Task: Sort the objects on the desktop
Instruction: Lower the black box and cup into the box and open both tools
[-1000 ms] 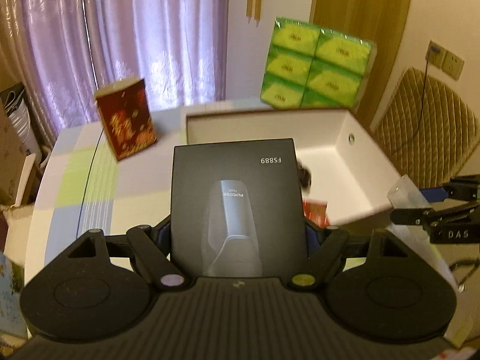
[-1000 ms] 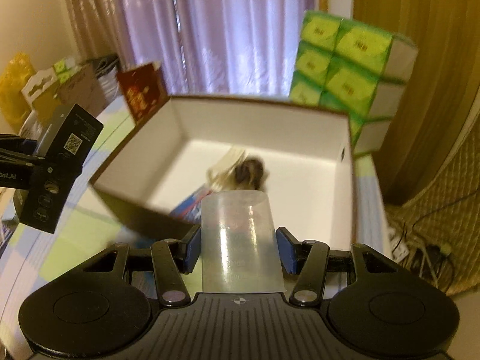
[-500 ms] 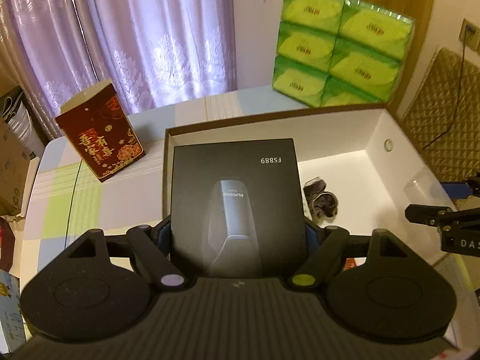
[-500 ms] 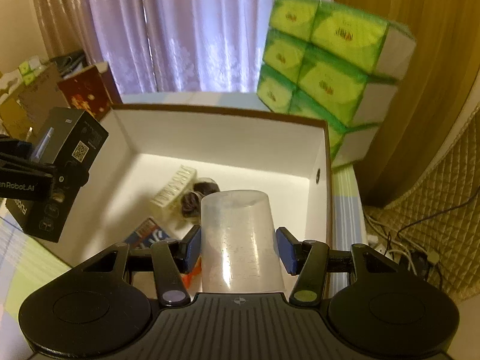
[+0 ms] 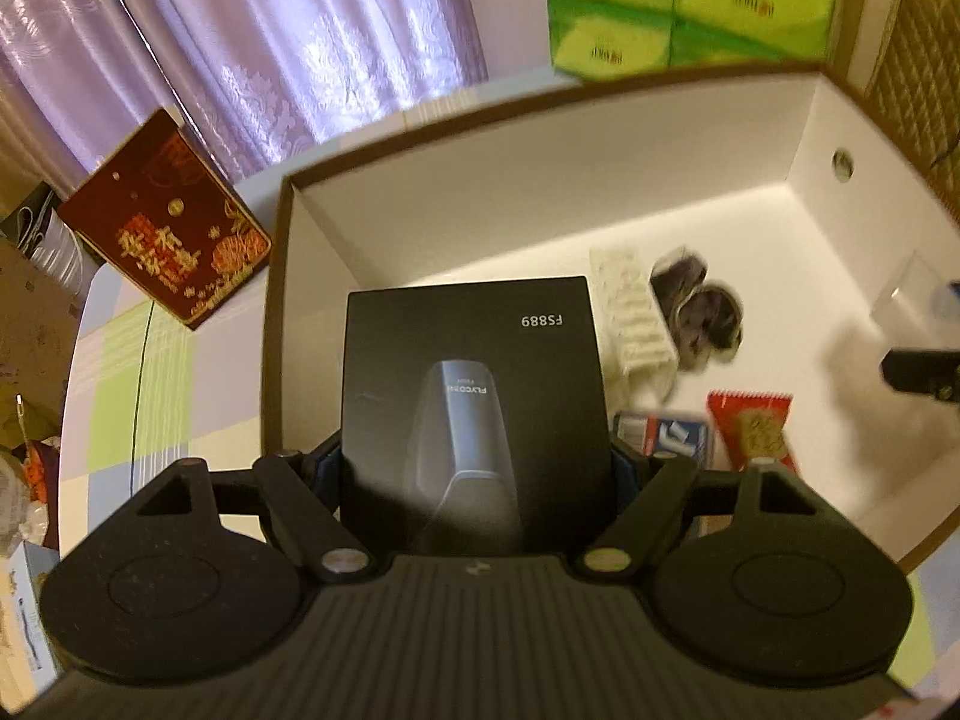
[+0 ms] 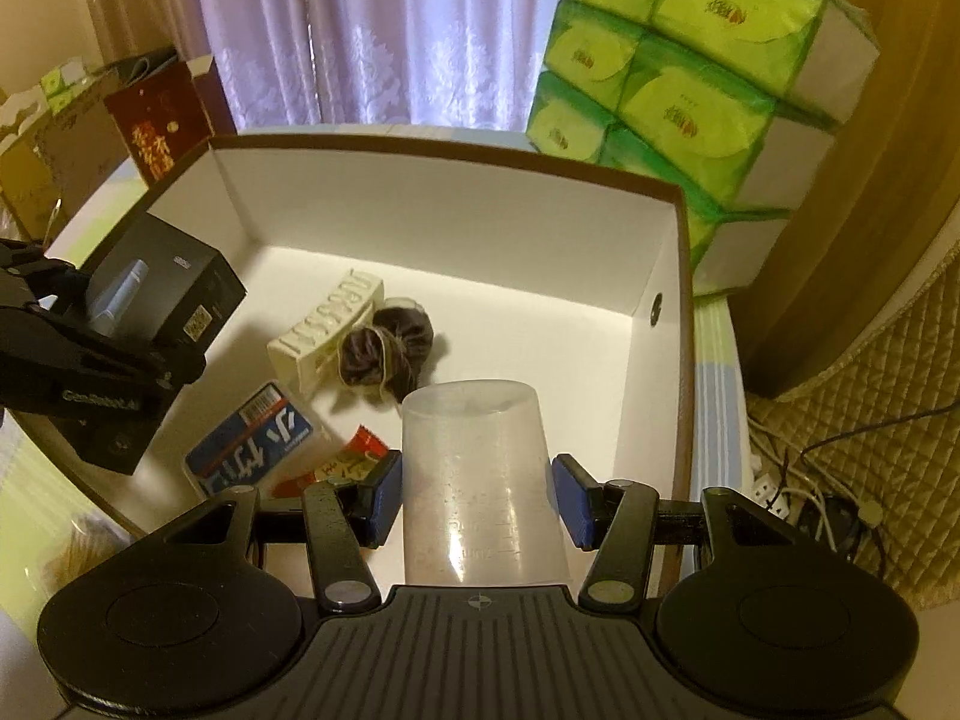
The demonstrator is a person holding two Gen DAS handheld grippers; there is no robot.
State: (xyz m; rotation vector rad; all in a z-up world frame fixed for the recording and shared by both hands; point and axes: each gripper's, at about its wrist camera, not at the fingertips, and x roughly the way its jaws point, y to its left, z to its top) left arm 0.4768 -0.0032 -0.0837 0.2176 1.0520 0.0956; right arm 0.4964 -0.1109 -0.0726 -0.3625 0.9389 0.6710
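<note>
In the left wrist view we see the left gripper clamped on a black carton printed "FS889", one blue pad on each side edge of the carton. The carton hangs over the left part of the open white box, above its floor and not resting on it. In the right wrist view the same carton sits just inside the box's left wall.

The right gripper has its blue pads spread a little wider than the translucent measuring cup that stands between them. We see a narrow gap on each side, so the jaws are released rather than pressing. The cup is inverted, base toward the far side, over the near right part of the box.

On the box floor lie a white ribbed case, a dark tied pouch touching it, a blue and white packet and a red packet beside that.

Behind the box stands a stack of green tissue packs. A dark red gift box stands tilted on the table left of the white box
</note>
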